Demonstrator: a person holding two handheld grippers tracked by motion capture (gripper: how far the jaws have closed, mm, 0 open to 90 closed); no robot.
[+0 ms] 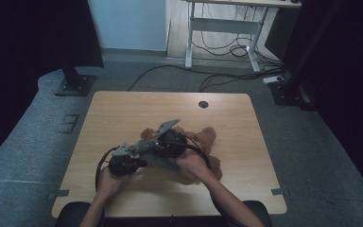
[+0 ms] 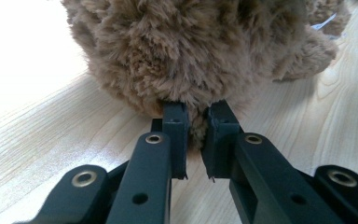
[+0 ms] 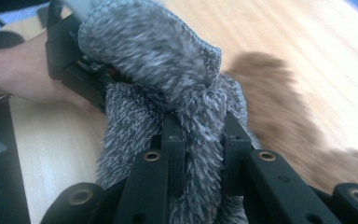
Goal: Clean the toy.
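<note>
A brown plush teddy bear lies near the middle of the wooden table. My left gripper is shut on a tuft of the bear's brown fur low down by the tabletop. My right gripper is shut on a grey fuzzy fabric piece, which drapes up over the other hand and its black gripper. In the high view the left gripper and right gripper meet over the grey fabric at the bear's left side. The bear shows blurred behind the fabric.
A round cable hole sits near the table's far edge. Black stands rise on the carpet at the back left and right. A white-framed desk with floor cables is farther back.
</note>
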